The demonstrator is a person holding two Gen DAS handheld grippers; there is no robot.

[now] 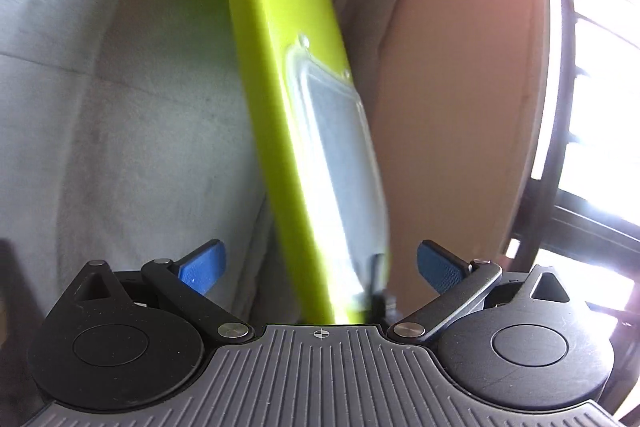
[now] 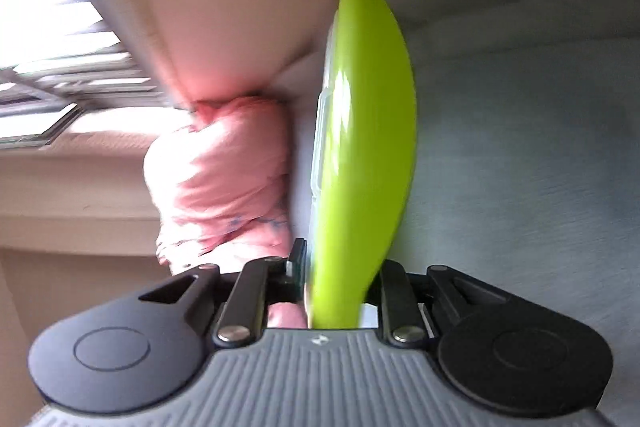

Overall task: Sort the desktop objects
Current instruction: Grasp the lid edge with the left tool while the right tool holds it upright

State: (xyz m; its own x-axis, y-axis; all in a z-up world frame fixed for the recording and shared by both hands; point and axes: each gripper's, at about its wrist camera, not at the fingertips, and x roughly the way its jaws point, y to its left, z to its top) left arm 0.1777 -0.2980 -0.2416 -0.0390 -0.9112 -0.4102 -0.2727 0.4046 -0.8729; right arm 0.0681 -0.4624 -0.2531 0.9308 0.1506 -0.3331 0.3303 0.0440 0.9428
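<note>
Between the wide-apart fingers of the left gripper [image 1: 320, 267] stands the green case [image 1: 288, 107], clamped by the right gripper [image 2: 340, 267]; best carried edge-upright and squeezed firmly.

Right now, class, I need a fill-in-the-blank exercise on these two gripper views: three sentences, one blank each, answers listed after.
1. The flat board standing on edge between the fingers is lime ____ in colour.
2. The left gripper has its blue pads spread ____, off the board.
3. In the right wrist view, the bundle of cloth beside the board is ____.

Missing words: green; apart; pink
</note>
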